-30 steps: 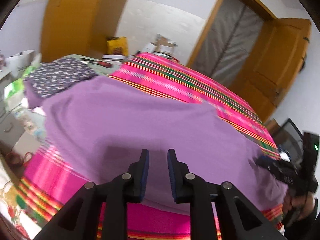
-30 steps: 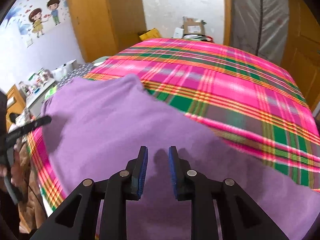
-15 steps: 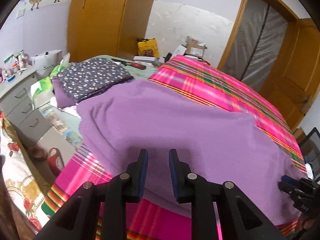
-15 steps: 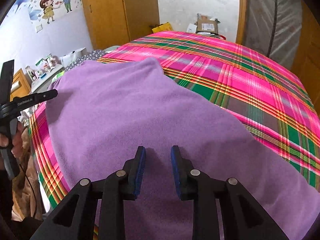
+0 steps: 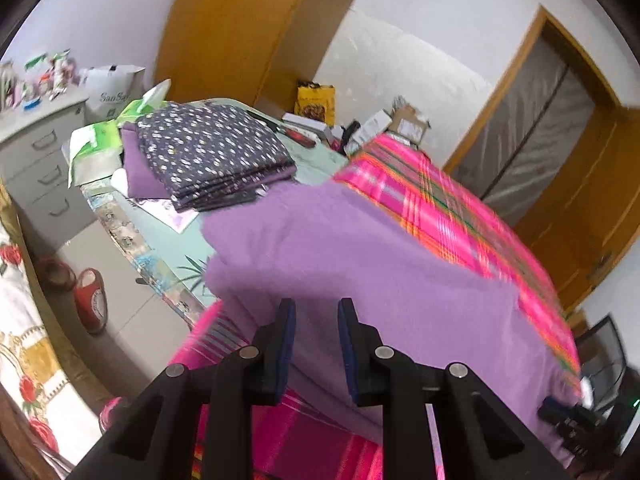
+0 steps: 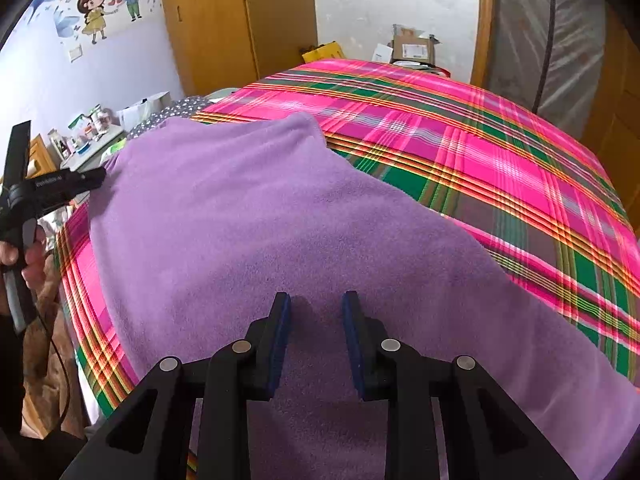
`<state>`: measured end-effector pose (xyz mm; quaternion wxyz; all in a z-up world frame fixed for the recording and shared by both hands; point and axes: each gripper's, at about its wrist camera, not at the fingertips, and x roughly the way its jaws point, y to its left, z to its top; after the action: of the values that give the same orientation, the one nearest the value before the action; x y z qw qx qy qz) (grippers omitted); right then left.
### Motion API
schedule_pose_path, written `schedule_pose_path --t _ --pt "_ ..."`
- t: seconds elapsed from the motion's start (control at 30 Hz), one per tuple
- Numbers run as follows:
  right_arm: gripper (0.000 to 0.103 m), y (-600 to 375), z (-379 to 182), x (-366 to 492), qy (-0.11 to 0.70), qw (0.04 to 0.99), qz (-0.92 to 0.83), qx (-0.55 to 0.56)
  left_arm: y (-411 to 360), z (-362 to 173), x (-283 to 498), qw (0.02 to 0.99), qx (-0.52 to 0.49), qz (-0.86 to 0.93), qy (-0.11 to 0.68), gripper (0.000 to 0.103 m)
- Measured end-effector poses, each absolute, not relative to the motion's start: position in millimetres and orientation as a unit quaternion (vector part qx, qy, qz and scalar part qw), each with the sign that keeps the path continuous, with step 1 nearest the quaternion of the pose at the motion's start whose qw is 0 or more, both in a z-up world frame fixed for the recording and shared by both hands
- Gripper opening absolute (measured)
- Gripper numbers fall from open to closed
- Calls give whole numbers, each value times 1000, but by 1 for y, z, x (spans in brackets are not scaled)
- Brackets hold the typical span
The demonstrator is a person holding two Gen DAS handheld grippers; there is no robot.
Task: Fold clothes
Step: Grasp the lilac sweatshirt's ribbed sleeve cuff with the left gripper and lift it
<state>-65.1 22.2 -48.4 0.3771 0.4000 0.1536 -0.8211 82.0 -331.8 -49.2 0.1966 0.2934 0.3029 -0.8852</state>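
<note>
Bedroom with lilac walls, cartoon wall stickers [image 6: 108, 4] and a wooden wardrobe [image 6: 224, 20]; a bed [image 6: 500, 160] with a pink, green and orange plaid cover fills most of both views. Purple fleece garment [image 6: 248, 224] lies spread flat across the near part of the bed, reaching the near edge and running toward the left edge, with plaid cover showing beyond it on the far and right sides.

Left hand-held gripper [image 5: 316, 320] hangs over the garment near the bed's left near corner, jaws partly open, a clear gap between the blue pads, nothing held. View is motion-blurred. Seen from the right wrist, it sits at the bed's left edge with a hand [image 6: 24, 248] on its handle, tip just beside the garment's left edge; contact cannot be told.

Right hand-held gripper [image 6: 316, 312] points down at the garment near the near edge of the bed, jaws partly open, pads apart with only fabric seen below them, nothing pinched. Whether the tips touch the fleece cannot be told.

Off the bed's left side: a folded dark dotted cloth [image 5: 208, 156] stacked on a folded purple piece, a grey drawer unit [image 5: 36, 168] with bottles on top, red slippers [image 5: 92, 300] on the floor. Cardboard boxes [image 6: 412, 48] sit past the far edge.
</note>
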Motion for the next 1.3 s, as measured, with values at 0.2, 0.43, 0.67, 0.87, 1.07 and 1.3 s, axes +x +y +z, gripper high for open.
schedule_pose_path --t 0.2,0.43,0.67,0.87,1.07,1.3 --pt "27 18 -49 -68 155 375 -822 400 -360 -58 93 220 287 -868 340 25" --pt "28 13 -49 -70 160 373 -823 398 -388 -81 103 209 285 -836 420 34" --pt "28 11 -50 -70 163 373 -823 396 -407 -103 103 139 262 -799 524 40" --pt "28 11 -49 -69 164 373 -823 396 -416 -116 93 122 256 -778 560 44" --pt "28 10 -50 -69 164 373 -823 396 -419 -108 94 138 229 -794 546 31" --pt "28 11 -49 -70 163 373 -823 397 -415 -95 97 141 205 -812 528 21"
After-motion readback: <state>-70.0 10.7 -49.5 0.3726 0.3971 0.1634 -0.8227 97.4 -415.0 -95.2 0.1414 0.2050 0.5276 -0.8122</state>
